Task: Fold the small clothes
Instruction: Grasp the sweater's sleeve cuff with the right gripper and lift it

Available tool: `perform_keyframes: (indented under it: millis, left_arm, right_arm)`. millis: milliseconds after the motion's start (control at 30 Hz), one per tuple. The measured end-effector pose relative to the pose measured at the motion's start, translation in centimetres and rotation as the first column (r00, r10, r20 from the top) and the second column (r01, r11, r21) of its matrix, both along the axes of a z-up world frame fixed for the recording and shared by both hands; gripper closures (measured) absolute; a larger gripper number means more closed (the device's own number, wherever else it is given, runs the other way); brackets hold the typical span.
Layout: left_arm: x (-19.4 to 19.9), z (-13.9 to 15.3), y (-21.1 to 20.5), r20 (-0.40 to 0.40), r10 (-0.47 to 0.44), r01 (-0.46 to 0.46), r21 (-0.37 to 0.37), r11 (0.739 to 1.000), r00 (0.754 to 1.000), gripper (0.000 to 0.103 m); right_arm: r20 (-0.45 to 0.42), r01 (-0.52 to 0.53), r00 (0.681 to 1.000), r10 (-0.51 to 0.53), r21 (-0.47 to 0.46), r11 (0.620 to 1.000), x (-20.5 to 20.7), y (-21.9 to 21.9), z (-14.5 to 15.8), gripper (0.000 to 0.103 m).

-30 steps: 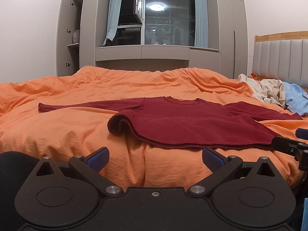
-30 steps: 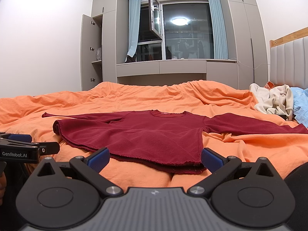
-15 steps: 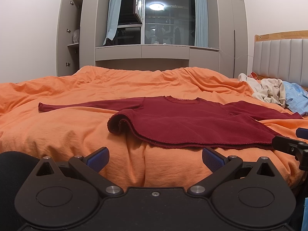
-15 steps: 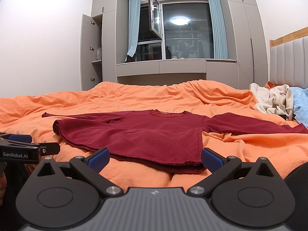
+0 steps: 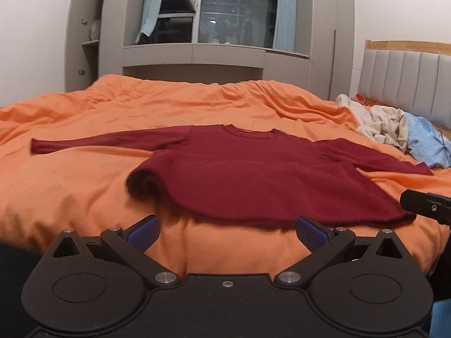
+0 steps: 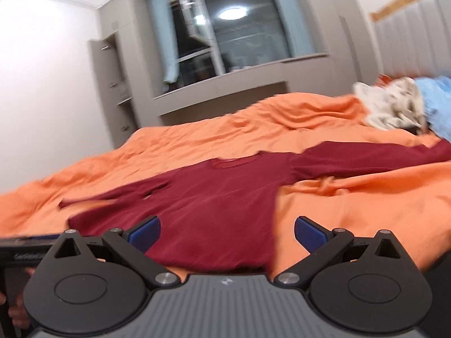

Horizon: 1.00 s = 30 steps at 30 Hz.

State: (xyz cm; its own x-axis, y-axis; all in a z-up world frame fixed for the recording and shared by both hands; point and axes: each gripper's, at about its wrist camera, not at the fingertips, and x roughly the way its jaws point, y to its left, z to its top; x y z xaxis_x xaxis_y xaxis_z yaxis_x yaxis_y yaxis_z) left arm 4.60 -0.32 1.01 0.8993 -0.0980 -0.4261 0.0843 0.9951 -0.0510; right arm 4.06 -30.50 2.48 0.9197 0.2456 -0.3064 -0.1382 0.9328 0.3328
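A dark red shirt (image 5: 253,174) is spread flat on a bed covered by an orange blanket (image 5: 70,186). Its long sleeves are stretched out to both sides, and the neck hole is turned toward the window (image 5: 234,8). One bottom corner of the shirt is curled up a little.

The left gripper (image 5: 227,229) is held wide open, just in front of the bottom edge of the shirt. Nothing is held between its blue pads (image 5: 143,231). The right gripper (image 6: 227,231) is also held wide open and empty, and the near edge of the shirt is seen between its fingers. The right wrist view is tilted and blurry.

A pile of pale and light blue clothes (image 5: 394,132) is seen at the far right of the bed, near the padded headboard (image 5: 406,76).
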Motion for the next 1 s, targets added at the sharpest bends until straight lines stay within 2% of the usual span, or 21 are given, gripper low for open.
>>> perform_keyframes:
  millis: [200,333,433,567,767,900,1000]
  left_arm:
    - [5.0,2.3,-0.9,-0.018,-0.038,0.037,-0.012,0.999,0.999,0.001]
    - [9.4,3.5,-1.8,-0.037,-0.056,0.055,-0.007,0.998,0.998,0.001]
    - [12.7,4.0,-2.5,-0.053,-0.066,0.066,-0.010,0.998,0.996,0.001]
    - [17.3,4.0,-3.3,-0.080,-0.085,0.085,0.008,0.996,0.993,0.001]
    - [21.9,2.9,-3.8,-0.083,-0.095,0.097,0.023,0.995,0.992,0.001]
    - [23.5,1.4,-3.2,-0.084,-0.077,0.079,0.021,0.997,0.993,0.001]
    - [24.4,0.4,-2.7,-0.129,-0.062,0.063,0.005,0.998,0.990,0.001]
  right_arm:
    - [-0.087,0.163,0.984,-0.155,0.102,0.981,5.6,-6.2,0.4,0.000]
    - [-0.109,0.279,0.958,-0.264,0.154,0.948,8.7,-10.6,0.6,0.000]
    - [-0.131,0.352,0.933,-0.334,0.150,0.924,11.0,-13.6,0.6,0.000]
    - [-0.178,0.450,0.888,-0.425,0.137,0.883,14.2,-17.6,0.3,0.000]
    - [-0.255,0.550,0.828,-0.500,0.188,0.814,18.6,-23.2,-1.2,0.000]
    - [-0.285,0.631,0.763,-0.579,0.142,0.762,21.2,-26.0,-2.6,0.000]
    - [-0.297,0.704,0.698,-0.651,0.117,0.701,21.6,-27.4,-3.7,0.000]
